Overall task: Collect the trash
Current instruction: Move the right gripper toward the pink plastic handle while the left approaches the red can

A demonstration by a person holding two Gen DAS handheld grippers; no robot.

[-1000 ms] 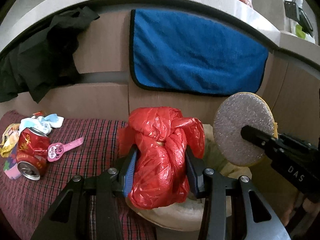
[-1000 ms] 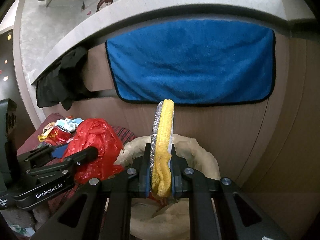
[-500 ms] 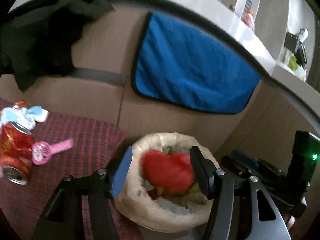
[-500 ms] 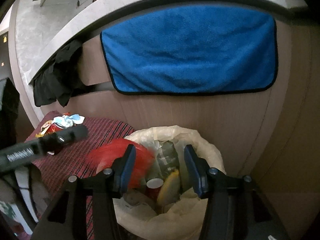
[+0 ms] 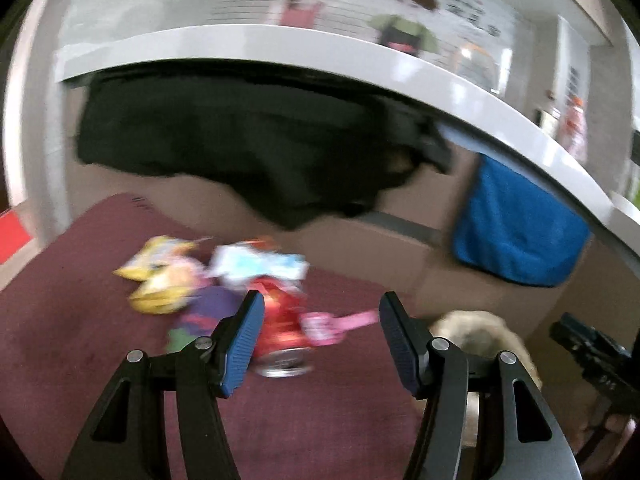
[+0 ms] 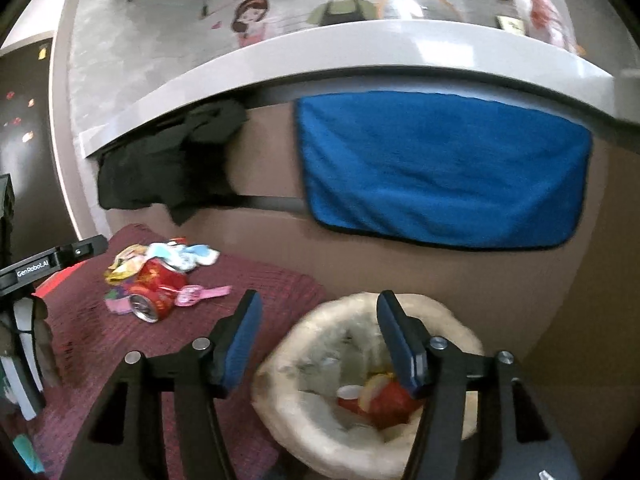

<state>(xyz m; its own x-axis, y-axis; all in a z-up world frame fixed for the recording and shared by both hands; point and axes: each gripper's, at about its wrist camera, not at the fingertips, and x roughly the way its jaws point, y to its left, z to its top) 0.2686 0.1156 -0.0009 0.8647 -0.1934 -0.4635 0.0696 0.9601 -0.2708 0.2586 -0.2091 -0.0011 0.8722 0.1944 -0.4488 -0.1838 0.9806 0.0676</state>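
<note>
Dark red cloth (image 6: 88,332) holds a dented red can (image 6: 158,286) (lying sideways, mouth toward lower left); left gripper (image 5: 320,338) gapes empty, right gripper (image 6: 318,332) is opening, empty.

"GenRobot.AI" on the left claw (image 6: 48,266), white lettering

A: What hangs under the grey counter edge (image 6: 360,46)?

B: A blue towel (image 6: 440,172), draped flat against the brown cabinet front (image 6: 400,272). To its left, a black cloth (image 6: 172,168) hangs bunched from the same edge.

A: And on the floor?

B: A dark red mat (image 6: 256,292) lying against the cabinet foot.

A: Anything on the wall above?

B: Two cartoon figures (image 6: 296,12), a girl in pink and a boy in a green apron, with some writing too blurred to read. In the left wrist view the black cloth (image 5: 248,148) fills the middle, the towel (image 5: 516,228) off to the right.
</note>
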